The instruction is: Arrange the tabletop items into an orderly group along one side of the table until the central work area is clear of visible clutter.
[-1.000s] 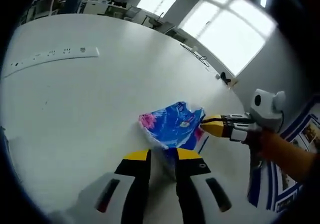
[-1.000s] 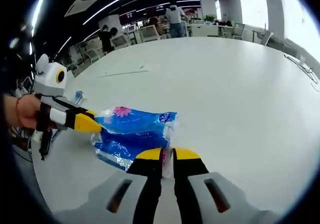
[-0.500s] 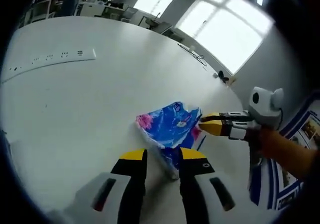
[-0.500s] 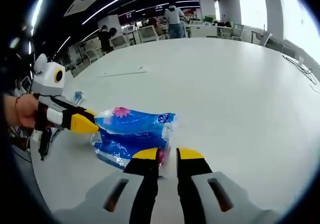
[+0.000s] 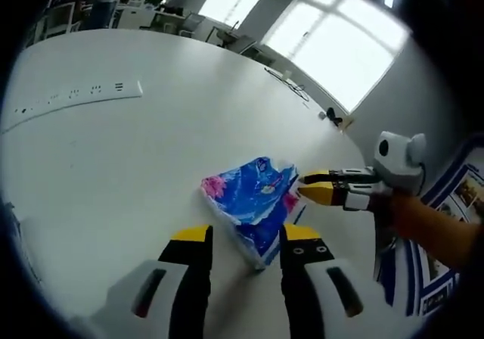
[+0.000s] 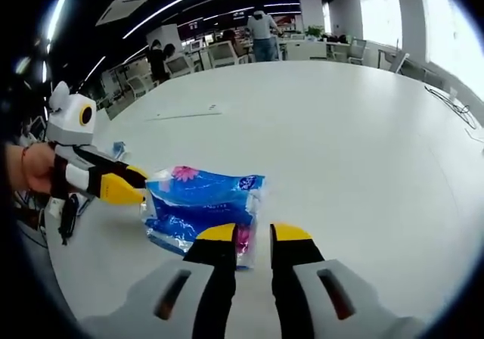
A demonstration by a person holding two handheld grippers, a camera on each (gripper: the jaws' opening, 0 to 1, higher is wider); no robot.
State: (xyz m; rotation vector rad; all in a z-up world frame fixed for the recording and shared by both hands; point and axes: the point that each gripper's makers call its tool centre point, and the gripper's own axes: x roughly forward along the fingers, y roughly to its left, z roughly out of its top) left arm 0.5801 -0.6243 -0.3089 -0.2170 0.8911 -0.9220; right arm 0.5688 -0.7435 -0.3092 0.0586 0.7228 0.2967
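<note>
Left gripper (image 5: 246,234): we hold it just short of the pack's near end, its yellow-tipped jaws parted with the pack's corner between them and nothing clamped; we judge the pack has been let go to lie where it belongs.

Right gripper (image 6: 253,233): its jaws stand a little apart at the pack's opposite end, the pink-edged wrapper seam just beside the left jaw; whether the seam touches the jaw we cannot tell, but no grip shows.

Blue tissue pack (image 5: 249,197): it lies flat on the white table (image 5: 113,165), between our two grippers, near the table's edge by the person's side. The right gripper view shows it the same way (image 6: 200,200), with the left gripper's yellow tip at its far end.

Why there: we judge the edge spot suits the task, since it leaves the middle of the table bare.

Power strip (image 5: 72,97): a long white strip lies well apart, farther across the table; it may yet need moving to the side.

Cable (image 5: 291,85): a dark cord sits near the far edge, by the windows.

Beyond: people stand among desks across the office (image 6: 261,29).
</note>
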